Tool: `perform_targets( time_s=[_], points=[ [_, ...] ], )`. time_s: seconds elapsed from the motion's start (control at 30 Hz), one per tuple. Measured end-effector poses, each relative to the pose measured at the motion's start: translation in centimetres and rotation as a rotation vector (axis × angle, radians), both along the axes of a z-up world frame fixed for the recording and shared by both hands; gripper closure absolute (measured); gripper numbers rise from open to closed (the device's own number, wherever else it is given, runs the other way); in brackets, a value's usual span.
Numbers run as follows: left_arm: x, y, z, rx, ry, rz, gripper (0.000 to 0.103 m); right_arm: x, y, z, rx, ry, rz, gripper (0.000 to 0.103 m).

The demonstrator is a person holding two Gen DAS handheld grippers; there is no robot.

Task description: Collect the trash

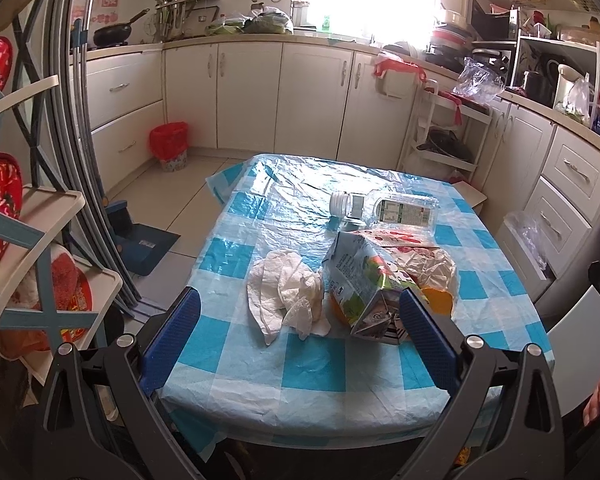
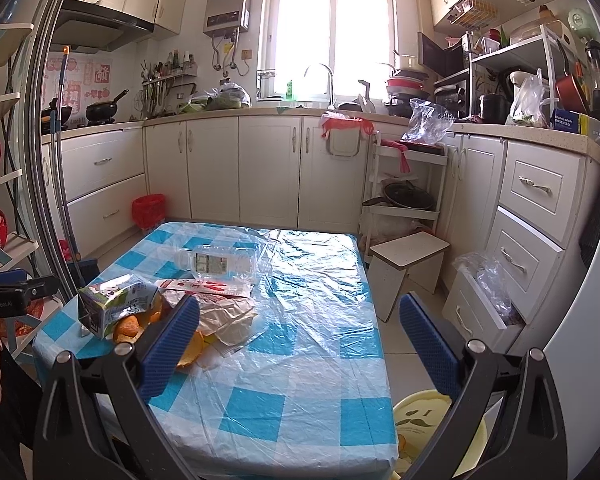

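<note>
While poised above the table (image 1: 259, 380), both tongs (image 1: 300, 336) (image 2: 300, 340) wide apart, empty.

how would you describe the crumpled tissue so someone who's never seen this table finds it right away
Start at the table with the blue and white checked cover. Its trash sits in one cluster: a clear bottle at the far end, a juice carton nearer. The tissue is the crumpled white wad just left of the carton in the left wrist view, the only plain white, soft, unprinted item there.
</note>
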State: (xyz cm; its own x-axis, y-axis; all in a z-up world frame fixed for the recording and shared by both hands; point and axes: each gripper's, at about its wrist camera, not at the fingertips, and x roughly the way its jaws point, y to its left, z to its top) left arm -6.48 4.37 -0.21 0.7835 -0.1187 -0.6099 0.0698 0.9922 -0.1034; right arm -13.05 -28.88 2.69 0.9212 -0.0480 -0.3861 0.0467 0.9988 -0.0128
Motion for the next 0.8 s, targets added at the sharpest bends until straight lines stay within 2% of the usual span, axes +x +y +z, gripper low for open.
perform_targets(
  time_s=[0.17,0.33,0.6,0.8],
  points=[
    [0.2,-0.1,-0.2,-0.012,0.014,-0.011,0.008,-0.1,-0.2,0.1,0.008,-0.005,0.009,0.007],
    [-0.2,-2.0,0.2,-0.024,-0.004,-0.103,0.008,-0.3,-0.3,0.3,0.016,-0.009,0.016,0.007],
    [1.0,-7.7,-0.1,0.141,0.008,-0.191,0.008,-0.5,-0.8,0.6,0.041,-0.018,0.017,0.007],
    [4.8,-9.2,-1.8,0.254,0.101,-0.143,0.008,-0.6,-1.1,0.6,0.056,-0.018,0.022,0.007]
  ],
)
